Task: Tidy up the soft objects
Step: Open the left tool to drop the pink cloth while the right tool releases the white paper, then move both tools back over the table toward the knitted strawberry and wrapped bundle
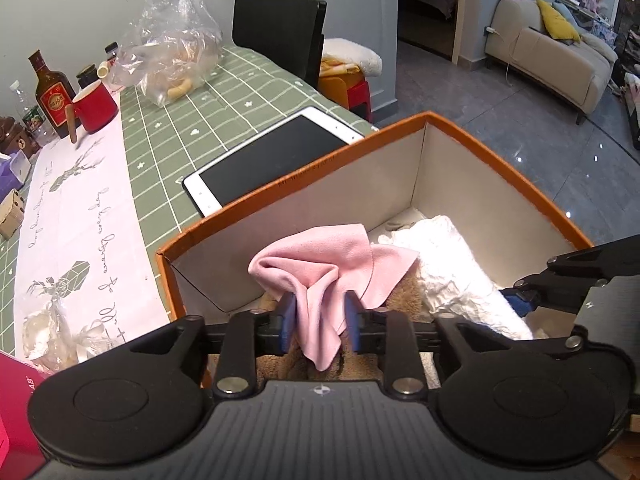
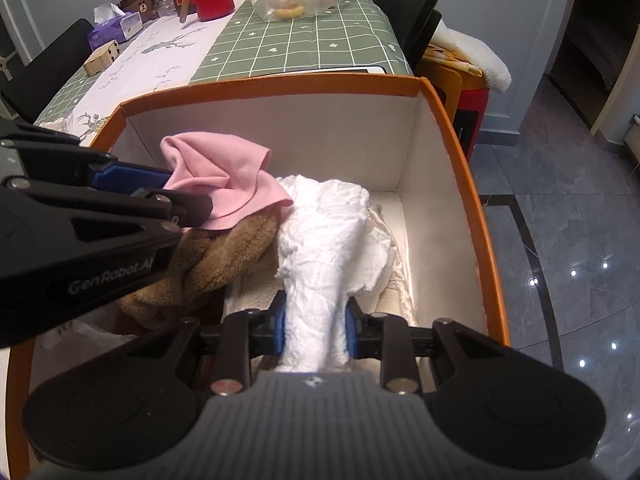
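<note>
Both grippers are down inside the orange-rimmed cardboard box (image 2: 452, 148), which fills the middle of each view, and the step in hand looks like the drop — letting the soft things settle in the box.

The left gripper (image 1: 320, 314), at lower centre of its own view, has the pink cloth (image 1: 332, 260) hanging between its blue pads (image 1: 287, 316). The jaws stand partly apart, with a gap showing on either side of the fabric, so I judge the cloth loose, not pinched. It drapes over a brown fleecy towel (image 2: 224, 256) at the box's left side in the right wrist view.

The right gripper (image 2: 316, 330), lower centre of that view, is closed on a crumpled white cloth (image 2: 320, 240); its pads press the narrow end of the bundle while the rest lies on the box floor, just beside the brown towel.

To finish well: open the left jaws a little wider before lifting, since thin fabric tends to cling to a pad and ride back out. Lift straight up, away from the box wall. For the white bundle, set its held end onto the floor first, then release — dropping it from height would let it unroll over the pink cloth. Keep the two grippers apart on the way out; in the left wrist view the right one sits close at the right edge.
</note>
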Motion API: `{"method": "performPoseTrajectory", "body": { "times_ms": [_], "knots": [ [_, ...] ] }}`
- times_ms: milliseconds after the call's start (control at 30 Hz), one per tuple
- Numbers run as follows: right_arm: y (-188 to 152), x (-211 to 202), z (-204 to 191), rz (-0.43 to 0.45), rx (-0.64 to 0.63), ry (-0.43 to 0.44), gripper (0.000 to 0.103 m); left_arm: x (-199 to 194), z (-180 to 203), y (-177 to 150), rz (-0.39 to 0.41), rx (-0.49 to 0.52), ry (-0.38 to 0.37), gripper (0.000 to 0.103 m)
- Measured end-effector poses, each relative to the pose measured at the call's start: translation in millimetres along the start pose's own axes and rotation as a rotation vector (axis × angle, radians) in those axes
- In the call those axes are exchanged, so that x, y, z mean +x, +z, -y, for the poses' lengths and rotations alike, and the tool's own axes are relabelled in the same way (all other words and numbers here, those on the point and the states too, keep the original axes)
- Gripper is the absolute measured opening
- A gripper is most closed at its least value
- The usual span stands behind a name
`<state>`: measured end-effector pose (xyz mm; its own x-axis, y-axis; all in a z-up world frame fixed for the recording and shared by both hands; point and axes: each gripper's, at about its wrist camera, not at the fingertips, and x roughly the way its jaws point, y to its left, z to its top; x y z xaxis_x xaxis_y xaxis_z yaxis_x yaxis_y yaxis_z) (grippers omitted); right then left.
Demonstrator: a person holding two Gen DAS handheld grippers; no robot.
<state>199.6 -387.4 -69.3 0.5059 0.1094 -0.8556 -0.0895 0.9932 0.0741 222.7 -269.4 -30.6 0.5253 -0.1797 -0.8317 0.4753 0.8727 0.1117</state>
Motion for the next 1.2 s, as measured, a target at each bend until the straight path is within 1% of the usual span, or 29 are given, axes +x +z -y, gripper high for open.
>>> {"method": "performPoseTrajectory", "body": {
  "times_ms": [33,100,133,233,333,400,433,467,500,567,700,833,900,1000,1200],
  "knots": [
    [0,-1,-1,0.003,-0.003,-0.004,0.031,-3,0,0,0.005,-0.001,-0.003,0.043],
    [-2,-3,-3,0.014,-0.007,-0.011,0.034,-11,0,0,0.022,0.002,-0.003,0.048],
    [-2,-4,-3,0.019,-0.008,-0.014,0.037,-15,0,0,0.031,0.005,-0.001,0.048],
    [-4,-11,-2,0.034,-0.002,-0.009,0.038,-29,-3,1,0.058,-0.003,0.000,0.049],
    [-4,-23,0,0.066,0.010,-0.001,0.042,-44,-9,1,0.089,-0.024,-0.009,0.050],
    [-7,-32,-2,0.092,-0.003,-0.014,0.044,-54,-15,0,0.105,-0.033,-0.005,0.051],
    [-8,-36,-4,0.105,-0.015,-0.026,0.046,-60,-18,-2,0.112,-0.036,-0.002,0.052],
    [-10,-40,-7,0.122,-0.030,-0.049,0.054,-65,-21,-3,0.118,-0.039,0.002,0.052],
    [-11,-44,-10,0.138,-0.044,-0.069,0.057,-71,-25,-5,0.125,-0.043,0.007,0.052],
    [-12,-53,-12,0.167,-0.054,-0.090,0.057,-81,-33,-9,0.136,-0.059,0.011,0.053],
    [-11,-70,-10,0.210,-0.007,-0.067,0.057,-100,-53,-19,0.156,-0.097,0.034,0.053],
    [-10,-83,-20,0.247,0.004,-0.057,0.057,-116,-70,-29,0.168,-0.116,0.058,0.053],
    [-11,-89,-27,0.264,-0.003,-0.056,0.057,-125,-79,-36,0.176,-0.123,0.070,0.054],
    [-10,-95,-41,0.285,-0.024,-0.052,0.057,-137,-92,-47,0.187,-0.134,0.101,0.059],
    [-7,-101,-76,0.312,-0.075,-0.023,0.057,-154,-125,-78,0.191,-0.175,0.134,0.060]
  ]
}}
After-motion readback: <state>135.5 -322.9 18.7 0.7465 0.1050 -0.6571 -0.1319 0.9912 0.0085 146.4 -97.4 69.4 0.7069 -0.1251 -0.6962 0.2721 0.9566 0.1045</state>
